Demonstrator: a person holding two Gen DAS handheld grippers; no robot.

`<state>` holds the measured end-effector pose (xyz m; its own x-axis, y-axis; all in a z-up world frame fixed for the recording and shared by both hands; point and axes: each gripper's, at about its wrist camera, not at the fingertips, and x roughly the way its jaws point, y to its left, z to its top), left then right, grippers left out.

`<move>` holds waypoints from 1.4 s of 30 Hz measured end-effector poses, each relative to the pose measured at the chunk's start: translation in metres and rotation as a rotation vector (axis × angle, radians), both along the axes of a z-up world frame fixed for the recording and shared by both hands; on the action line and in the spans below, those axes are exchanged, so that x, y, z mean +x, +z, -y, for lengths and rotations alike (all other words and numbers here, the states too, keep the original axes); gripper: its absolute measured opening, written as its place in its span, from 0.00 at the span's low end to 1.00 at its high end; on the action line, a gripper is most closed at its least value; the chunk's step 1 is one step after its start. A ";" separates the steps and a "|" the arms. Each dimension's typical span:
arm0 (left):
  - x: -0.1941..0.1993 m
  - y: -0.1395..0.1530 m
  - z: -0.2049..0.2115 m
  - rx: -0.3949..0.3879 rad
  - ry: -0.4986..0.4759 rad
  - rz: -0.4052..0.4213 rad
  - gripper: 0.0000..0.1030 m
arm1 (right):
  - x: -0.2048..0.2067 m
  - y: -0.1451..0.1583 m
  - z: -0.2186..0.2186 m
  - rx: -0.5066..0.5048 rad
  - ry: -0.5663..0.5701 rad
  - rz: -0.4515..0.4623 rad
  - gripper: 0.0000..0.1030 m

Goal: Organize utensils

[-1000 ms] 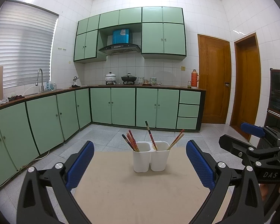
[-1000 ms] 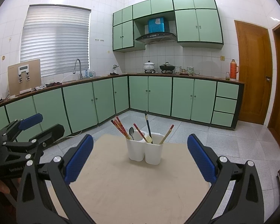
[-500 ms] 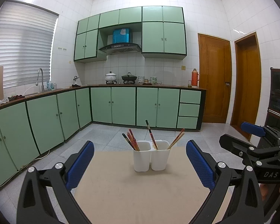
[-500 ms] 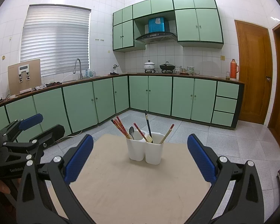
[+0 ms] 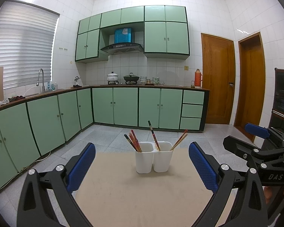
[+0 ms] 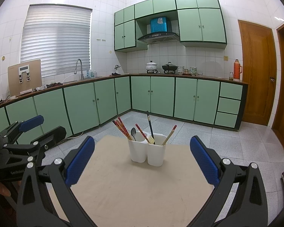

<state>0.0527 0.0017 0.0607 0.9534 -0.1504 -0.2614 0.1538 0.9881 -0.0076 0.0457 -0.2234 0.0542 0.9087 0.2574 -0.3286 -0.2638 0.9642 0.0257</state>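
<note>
Level and side by side, the left gripper (image 5: 142, 167) and right gripper (image 6: 142, 159) both gape with nothing between their blue pads, aimed at the white two-compartment plastic utensil holder (image 6: 147, 153) at twelve o'clock on the beige table (image 6: 138, 189). Nothing has shifted since earlier.

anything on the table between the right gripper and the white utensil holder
No. In the right wrist view, the table is bare between the open right gripper and the utensil holder.

Black-framed hand-held gripper (image 5: 142, 167) with blue textured pads (image 5: 81, 167) and silver screws.
</note>
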 end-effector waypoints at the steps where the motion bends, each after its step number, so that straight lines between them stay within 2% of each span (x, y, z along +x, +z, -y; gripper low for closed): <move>1: 0.000 0.000 0.000 0.000 0.000 0.000 0.94 | 0.000 0.000 0.000 0.000 0.000 0.000 0.95; 42: 0.000 0.001 0.000 0.001 -0.002 -0.002 0.94 | 0.002 -0.005 0.002 -0.001 -0.002 -0.006 0.95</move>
